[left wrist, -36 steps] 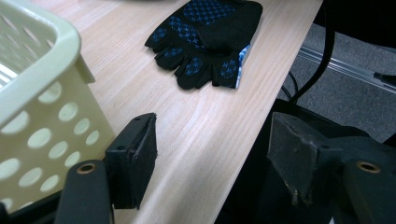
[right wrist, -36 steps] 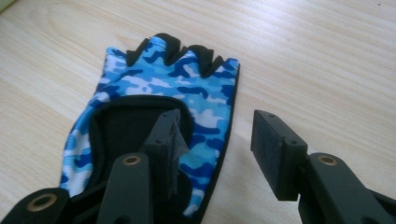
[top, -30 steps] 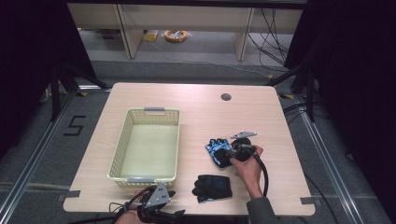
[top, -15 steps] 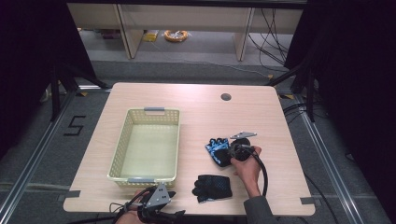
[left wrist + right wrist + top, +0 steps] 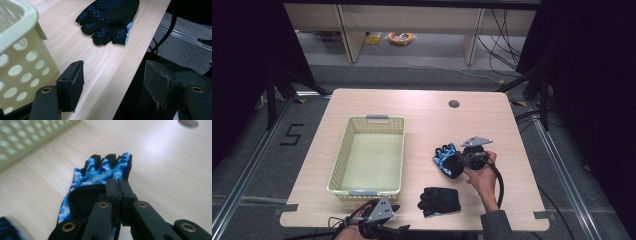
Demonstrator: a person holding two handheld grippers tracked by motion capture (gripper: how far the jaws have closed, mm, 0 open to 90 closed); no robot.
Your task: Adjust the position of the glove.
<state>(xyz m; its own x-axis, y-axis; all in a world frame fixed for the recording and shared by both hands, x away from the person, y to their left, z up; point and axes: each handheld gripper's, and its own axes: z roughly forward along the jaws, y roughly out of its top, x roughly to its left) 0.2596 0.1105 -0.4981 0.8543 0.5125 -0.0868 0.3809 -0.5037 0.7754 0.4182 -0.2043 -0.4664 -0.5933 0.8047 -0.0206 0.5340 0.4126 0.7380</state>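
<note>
On the table's [image 5: 422, 107] right half, the right gripper [image 5: 117, 185] pinches the blue camouflage glove [image 5: 100, 173] with jaws closed, while the left gripper [image 5: 112, 82] gapes wide, holding nothing, near the black glove [image 5: 107, 18].

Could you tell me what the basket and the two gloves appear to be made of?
Basket: pale yellow moulded plastic, judging by its perforated walls. Camouflage glove: printed stretch fabric, likely synthetic. Black glove: knit fabric with blue grip dots, possibly rubbery.

Open tongs [image 5: 113, 85] hover at the table [image 5: 110, 65] edge, seemingly between basket [image 5: 17, 50] and black glove [image 5: 110, 20].
</note>
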